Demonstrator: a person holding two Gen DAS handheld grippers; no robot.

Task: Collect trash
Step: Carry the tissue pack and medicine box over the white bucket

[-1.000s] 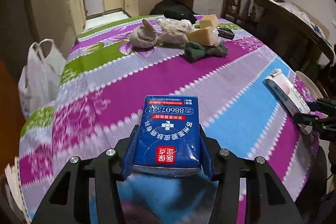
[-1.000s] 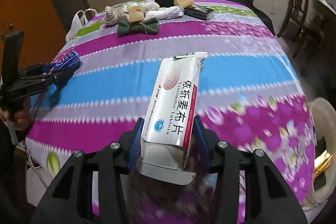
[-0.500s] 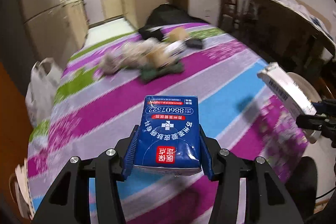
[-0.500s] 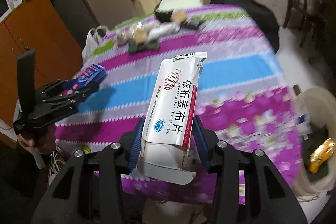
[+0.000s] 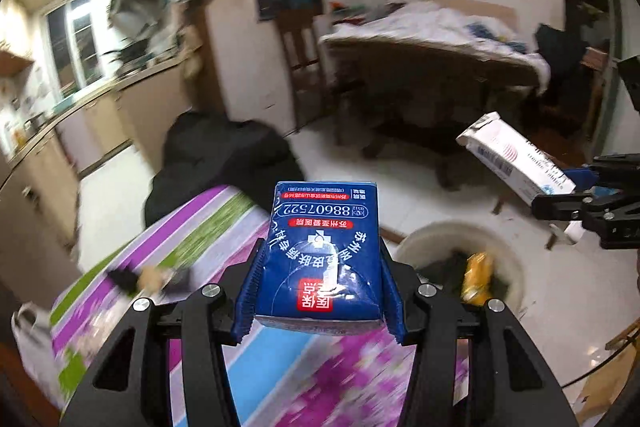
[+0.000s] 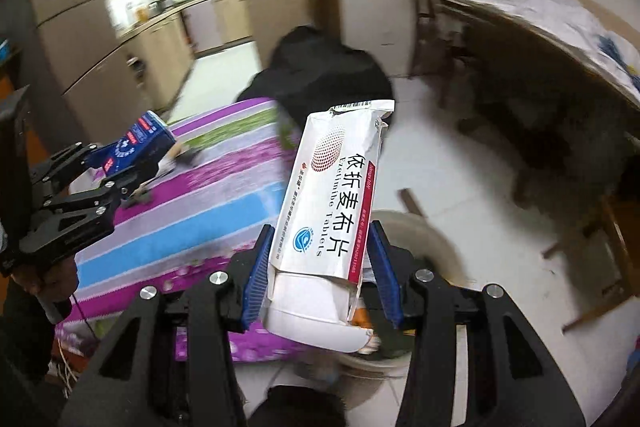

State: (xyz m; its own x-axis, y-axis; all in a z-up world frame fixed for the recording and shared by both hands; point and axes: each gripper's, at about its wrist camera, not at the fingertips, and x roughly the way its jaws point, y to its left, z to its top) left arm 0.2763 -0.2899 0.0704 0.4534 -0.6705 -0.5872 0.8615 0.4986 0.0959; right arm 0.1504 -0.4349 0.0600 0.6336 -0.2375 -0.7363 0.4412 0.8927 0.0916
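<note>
Two tools clenched: left tool (image 5: 320, 287) grips blue box (image 5: 324, 251); right tool (image 6: 318, 275) grips white box (image 6: 332, 211).

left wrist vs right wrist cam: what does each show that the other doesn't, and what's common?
Left wrist only: yellow wrapper lying in the bin, with the bin's inside open to view.

Right wrist only: the person's hand gripping the left claw's handle, and the white box's printed front.

Both: left claw shut on the blue pack, right claw shut on the white box, the striped tablecloth, the cream bin on the floor past the table edge.
</note>
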